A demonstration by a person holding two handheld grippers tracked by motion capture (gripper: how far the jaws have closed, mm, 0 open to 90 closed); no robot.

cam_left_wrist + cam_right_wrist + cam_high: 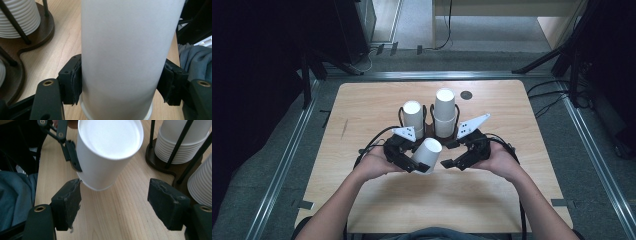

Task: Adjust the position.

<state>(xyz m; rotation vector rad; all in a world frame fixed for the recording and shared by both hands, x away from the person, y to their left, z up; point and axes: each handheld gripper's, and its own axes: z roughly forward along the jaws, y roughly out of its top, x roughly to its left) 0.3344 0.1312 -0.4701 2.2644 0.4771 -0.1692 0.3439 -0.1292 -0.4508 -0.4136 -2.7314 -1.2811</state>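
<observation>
Because the left hand-held gripper (412,162) alone clamps the tilted white paper cup (427,155) low above the wooden desk (362,110), beside the released right hand-held gripper (451,159), excess squeeze could crumple its thin wall, or slack could drop it.

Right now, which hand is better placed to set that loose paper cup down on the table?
The left. The left gripper already clamps the white paper cup between its fingers. The right gripper is open, its fingers apart from the cup, beside the cup holder.
</observation>
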